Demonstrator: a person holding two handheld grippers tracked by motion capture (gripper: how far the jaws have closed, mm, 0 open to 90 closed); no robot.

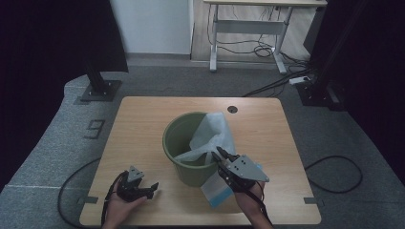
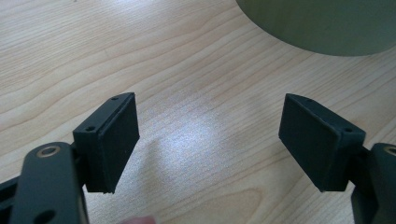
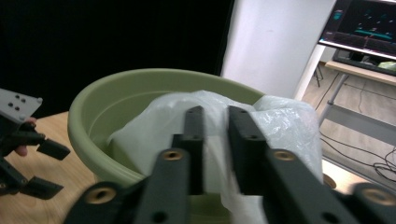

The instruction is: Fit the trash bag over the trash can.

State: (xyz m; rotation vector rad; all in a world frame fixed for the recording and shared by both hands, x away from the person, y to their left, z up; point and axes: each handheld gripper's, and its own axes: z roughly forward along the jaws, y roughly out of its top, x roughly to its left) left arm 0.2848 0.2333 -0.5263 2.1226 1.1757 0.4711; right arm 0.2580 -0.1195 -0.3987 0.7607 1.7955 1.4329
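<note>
While draped over the near rim of a green bucket at mid-table, a thin white plastic bag hangs half inside and half out, its lower end, printed blue, trailing down the outer wall to the tabletop. Seen through the right gripper view: same bag bunched on the bucket rim, with the right gripper set over it, jaws a narrow gap apart, the film lying between them; whether the pads press it, impossible to tell. From above, right gripper at the bucket's near-right edge, held in a hand from below. Left gripper well apart, low on the wooden table near its front-left, jaws spread wide and holding nothing. Left gripper view: wide jaws over bare wood grain, bucket wall beyond. Grey carpet and cables around the table.
</note>
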